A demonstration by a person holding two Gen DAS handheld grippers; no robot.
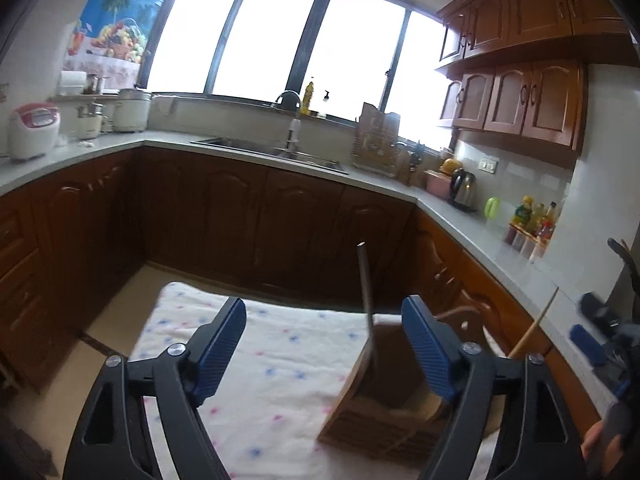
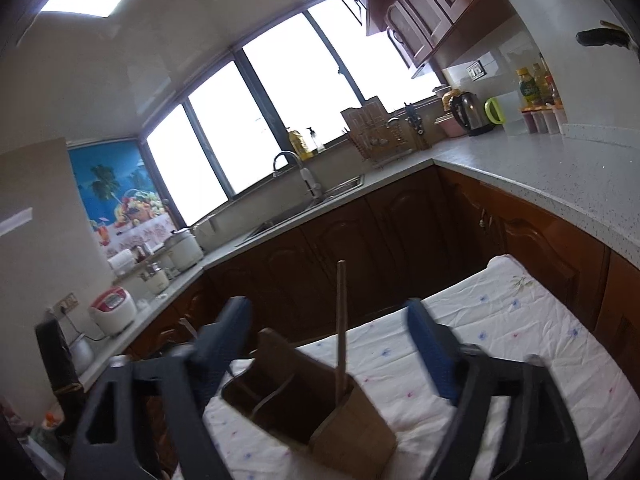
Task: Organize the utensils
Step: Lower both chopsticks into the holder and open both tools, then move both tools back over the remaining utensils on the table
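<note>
A brown wooden utensil holder [image 1: 384,404] stands on a table with a white dotted cloth [image 1: 280,360]. A thin metal utensil handle [image 1: 366,280] sticks up out of it. My left gripper [image 1: 324,344] is open and empty, just above and left of the holder. In the right wrist view the holder [image 2: 320,412] has a stick-like handle [image 2: 341,320] standing in it. My right gripper [image 2: 328,344] is open and empty above the holder. The right gripper also shows at the right edge of the left wrist view [image 1: 600,344], near a wooden chopstick [image 1: 536,324].
Grey countertops [image 1: 500,248] and dark wood cabinets [image 1: 260,220] ring the table. A sink [image 1: 276,152] is at the back, with a kettle [image 1: 463,190] and bottles [image 1: 534,216] on the right and rice cookers [image 1: 32,130] on the left.
</note>
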